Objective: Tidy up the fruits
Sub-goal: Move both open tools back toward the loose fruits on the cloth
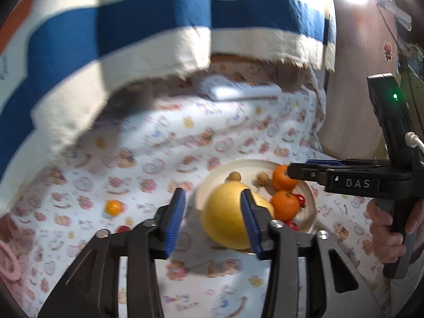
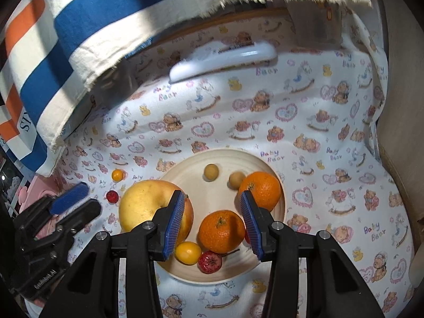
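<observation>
I am holding my right tongs (image 2: 212, 225) spread wide and empty above the round cream plate (image 2: 278, 185), which is carrying two oranges, two small tan fruits, a small yellow fruit, a red berry and part of the big yellow pomelo (image 2: 143, 206). My left tongs (image 1: 212, 220) are hanging spread and empty beside it, over the bear-print cloth (image 2: 265, 111) on the bench, where a tiny orange fruit (image 2: 116, 175) and another red berry (image 2: 112, 196) are lying loose.

Left wrist view: low, left of the plate (image 1: 308, 222), facing across it, slightly blurred. Right wrist view: higher, nearly above the plate (image 2: 225, 159), looking down at close range. Both share the plate, the fruit on it and the printed cloth (image 2: 318, 122) around it.
</observation>
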`<action>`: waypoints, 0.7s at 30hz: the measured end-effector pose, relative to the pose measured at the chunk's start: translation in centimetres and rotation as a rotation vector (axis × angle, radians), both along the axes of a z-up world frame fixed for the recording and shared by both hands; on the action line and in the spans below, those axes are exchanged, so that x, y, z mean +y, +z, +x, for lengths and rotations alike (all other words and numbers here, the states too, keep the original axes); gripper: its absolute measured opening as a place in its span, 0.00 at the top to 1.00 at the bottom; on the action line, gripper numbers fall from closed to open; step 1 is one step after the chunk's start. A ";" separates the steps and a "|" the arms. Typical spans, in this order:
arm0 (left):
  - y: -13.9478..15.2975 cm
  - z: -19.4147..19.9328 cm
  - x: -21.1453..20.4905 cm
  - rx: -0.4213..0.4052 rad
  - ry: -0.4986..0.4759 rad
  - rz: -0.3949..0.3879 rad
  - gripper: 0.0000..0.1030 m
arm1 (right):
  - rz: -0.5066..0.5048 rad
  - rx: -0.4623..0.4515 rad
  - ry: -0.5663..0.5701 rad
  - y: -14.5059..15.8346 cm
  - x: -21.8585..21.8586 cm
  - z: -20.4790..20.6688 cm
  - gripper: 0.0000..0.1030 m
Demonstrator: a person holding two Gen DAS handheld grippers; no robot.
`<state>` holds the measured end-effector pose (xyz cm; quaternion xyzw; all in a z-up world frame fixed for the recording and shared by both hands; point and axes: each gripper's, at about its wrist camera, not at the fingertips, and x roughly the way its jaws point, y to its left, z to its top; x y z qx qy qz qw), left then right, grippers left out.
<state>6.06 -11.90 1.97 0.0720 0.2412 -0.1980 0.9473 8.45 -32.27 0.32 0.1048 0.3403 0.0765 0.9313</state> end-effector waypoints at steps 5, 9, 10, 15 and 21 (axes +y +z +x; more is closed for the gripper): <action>1.1 -1.1 2.4 -0.103 0.053 -0.048 0.25 | -0.064 -0.100 -0.024 1.0 0.9 -1.0 0.54; 1.6 -2.5 4.0 -0.214 0.102 -0.050 0.06 | -0.073 -0.157 -0.043 1.5 1.1 -1.6 0.46; 1.6 -2.6 4.2 -0.228 0.107 -0.047 0.04 | -0.079 -0.160 -0.058 1.6 1.1 -1.6 0.37; 1.2 -2.3 5.4 -0.247 0.138 -0.069 0.03 | -0.072 -0.154 -0.109 1.4 0.4 -1.3 0.32; 0.0 -1.9 6.6 -0.267 0.160 -0.056 0.02 | -0.157 -0.179 -0.166 1.2 0.7 -1.2 0.15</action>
